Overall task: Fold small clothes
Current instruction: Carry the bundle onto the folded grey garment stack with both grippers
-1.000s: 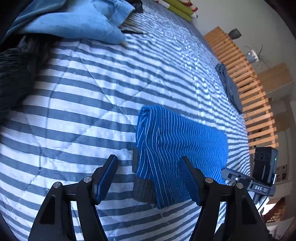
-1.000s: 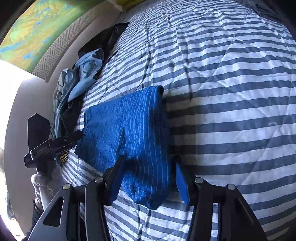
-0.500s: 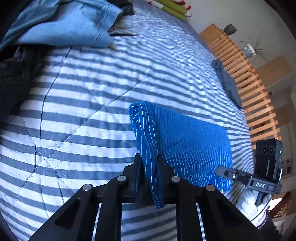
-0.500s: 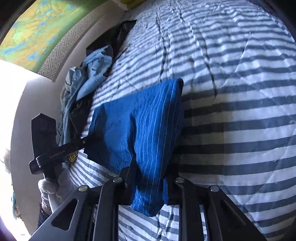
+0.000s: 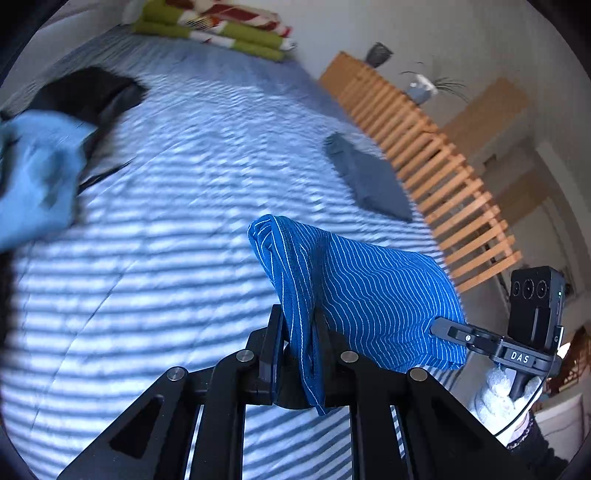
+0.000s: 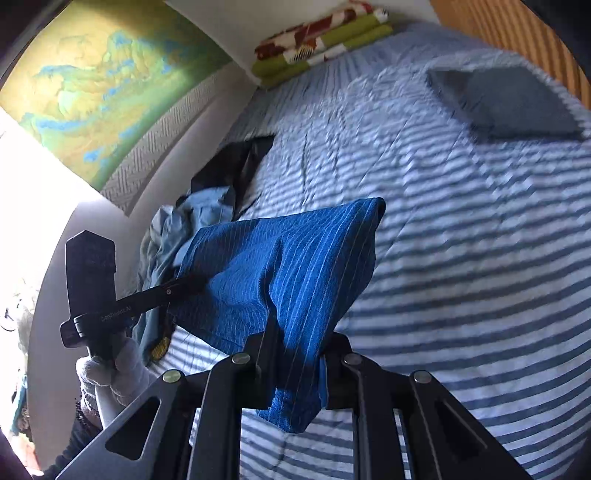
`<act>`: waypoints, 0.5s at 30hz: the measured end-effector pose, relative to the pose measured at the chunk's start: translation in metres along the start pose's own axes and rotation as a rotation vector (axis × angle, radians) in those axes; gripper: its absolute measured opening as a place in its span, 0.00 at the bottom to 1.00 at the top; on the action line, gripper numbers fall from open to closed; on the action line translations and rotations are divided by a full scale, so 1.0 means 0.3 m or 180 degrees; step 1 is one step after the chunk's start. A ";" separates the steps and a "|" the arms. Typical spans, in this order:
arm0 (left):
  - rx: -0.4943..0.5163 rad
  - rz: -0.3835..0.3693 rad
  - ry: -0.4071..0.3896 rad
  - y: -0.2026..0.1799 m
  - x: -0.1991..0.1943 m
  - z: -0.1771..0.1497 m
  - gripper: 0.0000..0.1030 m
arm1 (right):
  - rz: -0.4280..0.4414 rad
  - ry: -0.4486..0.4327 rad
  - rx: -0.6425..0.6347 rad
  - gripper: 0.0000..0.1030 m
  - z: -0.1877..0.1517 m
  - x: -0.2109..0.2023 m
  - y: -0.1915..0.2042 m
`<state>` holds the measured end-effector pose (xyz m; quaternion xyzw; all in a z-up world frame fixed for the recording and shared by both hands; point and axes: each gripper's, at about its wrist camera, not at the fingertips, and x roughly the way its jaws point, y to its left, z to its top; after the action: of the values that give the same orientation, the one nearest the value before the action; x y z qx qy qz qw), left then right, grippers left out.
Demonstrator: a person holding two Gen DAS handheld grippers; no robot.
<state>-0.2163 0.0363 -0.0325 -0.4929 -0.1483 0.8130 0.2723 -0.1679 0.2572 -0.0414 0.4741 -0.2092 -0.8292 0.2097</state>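
A folded blue garment with thin white stripes point(image 5: 369, 295) hangs in the air above the striped bed, stretched between both grippers. My left gripper point(image 5: 299, 332) is shut on its left end. My right gripper point(image 6: 295, 347) is shut on the other end of the blue garment point(image 6: 288, 258), a flap of which droops below the jaws. Each view shows the opposite gripper at the far end of the cloth: the right gripper point(image 5: 441, 326) held by a white-gloved hand point(image 5: 498, 398), and the left gripper point(image 6: 192, 282) likewise.
The bed's blue-and-white striped quilt point(image 5: 166, 258) lies below. A folded grey garment point(image 5: 365, 177) lies near the wooden slatted rail point(image 5: 443, 173). A heap of light blue and black clothes point(image 6: 207, 199) sits by the wall. Folded green and red blankets point(image 5: 229, 26) lie at the bed's head.
Both grippers went from open around the garment's ends to shut on them, then lifted the blue garment off the quilt; it now hangs in the air between them.
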 end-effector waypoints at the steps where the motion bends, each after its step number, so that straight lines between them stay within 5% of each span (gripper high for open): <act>1: 0.0035 -0.0040 -0.0010 -0.043 0.022 0.033 0.14 | -0.0055 -0.0063 -0.0018 0.14 0.024 -0.029 -0.012; 9: 0.0303 -0.0290 -0.0114 -0.382 0.283 0.330 0.13 | -0.0562 -0.0547 0.0052 0.14 0.330 -0.246 -0.270; 15: 0.0363 -0.0334 -0.0208 -0.540 0.579 0.577 0.13 | -0.0982 -0.0722 0.0012 0.14 0.573 -0.257 -0.478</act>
<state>-0.3845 0.2742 0.0064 -0.4413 -0.1361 0.8204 0.3372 -0.3040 0.4430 0.0139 0.4044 -0.1579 -0.8992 0.0542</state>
